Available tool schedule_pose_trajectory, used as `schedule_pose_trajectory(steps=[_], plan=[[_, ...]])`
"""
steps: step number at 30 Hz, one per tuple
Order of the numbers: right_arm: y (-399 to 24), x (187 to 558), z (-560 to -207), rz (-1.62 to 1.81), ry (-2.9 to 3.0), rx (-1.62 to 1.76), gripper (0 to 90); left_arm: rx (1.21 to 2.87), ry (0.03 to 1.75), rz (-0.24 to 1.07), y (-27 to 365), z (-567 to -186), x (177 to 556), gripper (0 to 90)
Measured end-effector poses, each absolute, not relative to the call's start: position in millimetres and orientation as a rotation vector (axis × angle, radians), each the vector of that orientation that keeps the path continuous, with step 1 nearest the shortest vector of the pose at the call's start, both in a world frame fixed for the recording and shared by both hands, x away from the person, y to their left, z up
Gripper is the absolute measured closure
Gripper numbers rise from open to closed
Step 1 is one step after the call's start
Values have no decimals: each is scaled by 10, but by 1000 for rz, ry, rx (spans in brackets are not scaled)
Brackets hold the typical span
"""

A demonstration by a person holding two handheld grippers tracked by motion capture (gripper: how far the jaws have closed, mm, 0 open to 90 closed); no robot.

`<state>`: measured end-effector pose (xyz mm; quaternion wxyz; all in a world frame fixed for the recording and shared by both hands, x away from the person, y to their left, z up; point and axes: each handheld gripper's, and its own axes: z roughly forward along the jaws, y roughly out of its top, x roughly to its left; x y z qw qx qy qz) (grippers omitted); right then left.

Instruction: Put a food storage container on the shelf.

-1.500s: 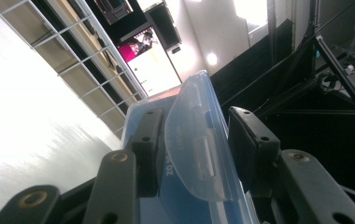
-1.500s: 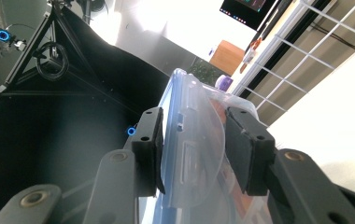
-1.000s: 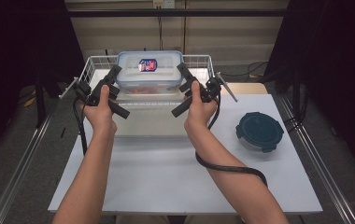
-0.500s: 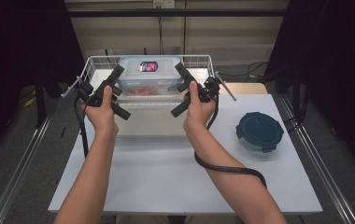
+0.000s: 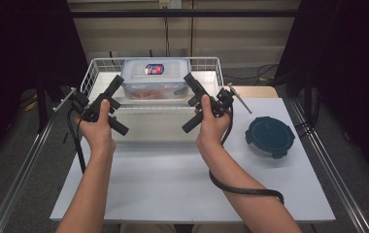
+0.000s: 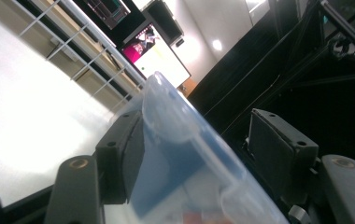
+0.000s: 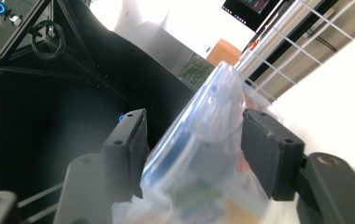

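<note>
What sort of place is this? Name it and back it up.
Probably a lab set up for recording demonstrations: a white table on metal rails, black curtains around it, and a lit screen in the room behind.

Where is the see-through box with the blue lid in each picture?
High view: the box sits top middle, inside the white wire basket.
Left gripper view: the box fills the bottom middle, between the black jaws.
Right gripper view: the box stands tilted at the middle bottom, between the jaws.
Shared landmark: the white wire basket, top left and top right.
</note>
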<state>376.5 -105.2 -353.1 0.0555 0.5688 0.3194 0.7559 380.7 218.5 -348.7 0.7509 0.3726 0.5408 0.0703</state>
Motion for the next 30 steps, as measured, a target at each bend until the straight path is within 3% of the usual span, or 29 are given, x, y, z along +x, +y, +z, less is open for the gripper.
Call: schedule_pose_trajectory(steps=[3, 7, 12, 15, 22, 30], plan=[[-1095, 3664, -3572, 2317, 978, 1730, 503, 828, 1169, 156, 2198, -3524, 3696, 494], [-1118, 3577, -3618, 2309, 1014, 1736, 676, 846, 1168, 137, 2192, -3559, 3596, 707], [-1099, 3594, -3680, 2305, 1082, 1744, 795, 882, 1158, 128, 2107, -3563, 3622, 776], [-1084, 3618, -3666, 2292, 1110, 1727, 821, 887, 1159, 127, 2056, -3574, 3669, 810], [-1073, 3671, -3648, 2307, 1115, 1728, 812, 874, 1169, 136, 2032, -3573, 3724, 820], [-1133, 3597, -3704, 2352, 1122, 1722, 651, 893, 1141, 146, 2000, -3590, 3606, 593]])
